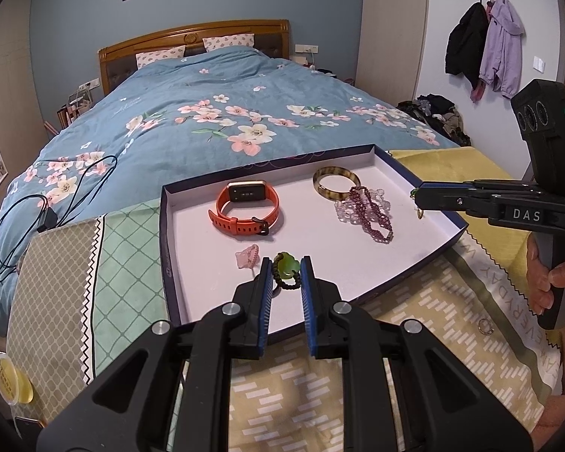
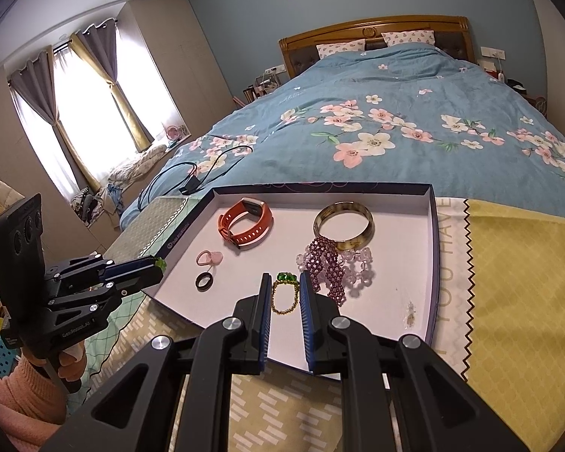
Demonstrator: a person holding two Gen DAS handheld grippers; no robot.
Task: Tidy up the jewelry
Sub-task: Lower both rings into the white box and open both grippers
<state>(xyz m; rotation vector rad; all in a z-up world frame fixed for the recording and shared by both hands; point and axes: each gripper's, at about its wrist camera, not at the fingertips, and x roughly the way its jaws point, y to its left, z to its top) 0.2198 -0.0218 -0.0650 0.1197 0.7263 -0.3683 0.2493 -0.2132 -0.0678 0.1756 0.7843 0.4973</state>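
A shallow box lid (image 1: 177,248) (image 2: 431,226) lies on cloths at the foot of the bed. In it are an orange watch (image 1: 246,209) (image 2: 246,224), a horn bangle (image 1: 336,182) (image 2: 344,226), purple and clear bead bracelets (image 1: 369,211) (image 2: 333,267), a pink ring (image 1: 246,256) (image 2: 209,258) and a black ring (image 2: 204,281). My left gripper (image 1: 286,273) (image 2: 161,263) is shut on a green pendant with dark beads (image 1: 287,269) over the lid's near left. My right gripper (image 2: 285,290) (image 1: 414,193) is shut on a green-stone gold bead ring (image 2: 283,293).
A loose ring (image 1: 485,326) lies on the patterned cloth right of the lid. A black cable and charger (image 1: 49,218) lie on the floral duvet at left. A yellow cloth (image 2: 523,301) covers the right side. A small earring (image 2: 410,314) lies in the lid's right corner.
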